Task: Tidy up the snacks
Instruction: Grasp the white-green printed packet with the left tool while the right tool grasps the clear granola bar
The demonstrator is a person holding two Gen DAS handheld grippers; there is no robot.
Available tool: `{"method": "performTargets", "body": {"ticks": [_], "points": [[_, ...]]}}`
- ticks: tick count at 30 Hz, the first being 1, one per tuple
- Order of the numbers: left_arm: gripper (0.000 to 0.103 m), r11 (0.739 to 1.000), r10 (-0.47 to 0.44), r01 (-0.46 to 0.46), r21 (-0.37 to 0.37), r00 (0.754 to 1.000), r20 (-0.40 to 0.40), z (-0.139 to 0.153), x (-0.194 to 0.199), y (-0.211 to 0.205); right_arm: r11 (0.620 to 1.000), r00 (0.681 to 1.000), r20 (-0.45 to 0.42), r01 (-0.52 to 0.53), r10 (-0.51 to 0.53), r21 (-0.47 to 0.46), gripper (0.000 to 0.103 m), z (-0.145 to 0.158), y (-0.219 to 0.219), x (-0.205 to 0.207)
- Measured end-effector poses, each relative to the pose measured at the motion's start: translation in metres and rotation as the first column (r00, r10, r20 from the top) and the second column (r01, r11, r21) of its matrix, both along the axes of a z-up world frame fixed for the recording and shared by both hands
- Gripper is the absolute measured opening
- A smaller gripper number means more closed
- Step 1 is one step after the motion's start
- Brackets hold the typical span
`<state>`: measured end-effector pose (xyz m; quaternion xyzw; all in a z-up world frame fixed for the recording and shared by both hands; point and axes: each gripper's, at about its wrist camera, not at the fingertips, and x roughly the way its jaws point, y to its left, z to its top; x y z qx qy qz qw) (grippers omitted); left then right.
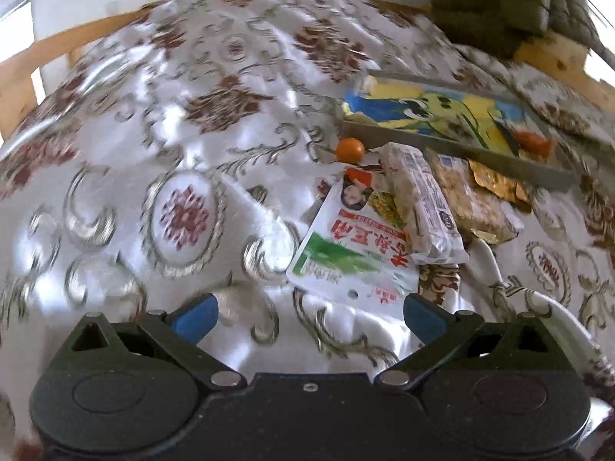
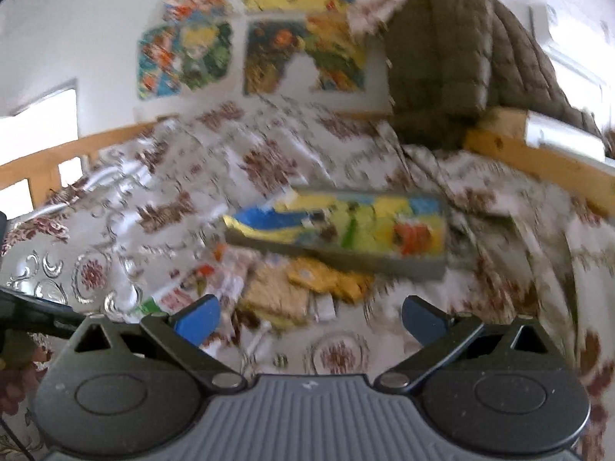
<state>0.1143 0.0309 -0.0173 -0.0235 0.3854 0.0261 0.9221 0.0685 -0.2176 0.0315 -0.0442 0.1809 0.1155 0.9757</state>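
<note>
A pile of snacks lies on a flowered tablecloth (image 1: 184, 123). A white packet with red and green print (image 1: 346, 246) is nearest, just beyond my left gripper (image 1: 309, 317), which is open and holds nothing. Leaning on that packet is a pale wrapped bar (image 1: 419, 199), then a brown cracker pack (image 1: 472, 199) and gold wrappers (image 1: 496, 182). A small orange ball (image 1: 349, 150) sits behind them. Behind the pile is a grey tray with a cartoon picture (image 1: 434, 109). The right wrist view is blurred: the snack pile (image 2: 276, 288) and the tray (image 2: 338, 226) lie ahead of my open right gripper (image 2: 309, 319).
An olive quilted jacket (image 2: 442, 69) hangs over a chair at the back right. Wooden rails (image 2: 46, 161) border the table at the left and right. Colourful posters (image 2: 184, 53) cover the wall behind. A white cable (image 1: 553, 307) runs along the cloth at the right.
</note>
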Motion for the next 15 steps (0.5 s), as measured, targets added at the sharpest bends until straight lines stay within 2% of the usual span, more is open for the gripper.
{"method": "performTargets", "body": {"ticks": [5,7,11,15], "points": [[0.102,0.986,-0.112,0.111,0.129,0.994,0.0,0.002,0.026,-0.003,0.999,0.999,-0.018,-0.039,0.039,0.016,0.103,-0.001,0.011,0.026],[0.102,0.977,-0.145,0.147,0.156,0.989,-0.023,0.002,0.037,-0.003,0.997,0.996,-0.032,-0.078,0.079,0.029,0.103,-0.003,0.017,0.035],[0.102,0.963,-0.201,0.212,0.167,0.976,-0.083,0.0,0.056,0.001,0.986,0.985,-0.055,-0.162,0.164,0.038,0.103,-0.011,0.031,0.051],[0.102,0.954,-0.243,0.255,0.156,0.965,-0.096,-0.005,0.069,0.007,0.967,0.962,-0.112,-0.243,0.251,0.079,0.103,-0.023,0.043,0.069]]}}
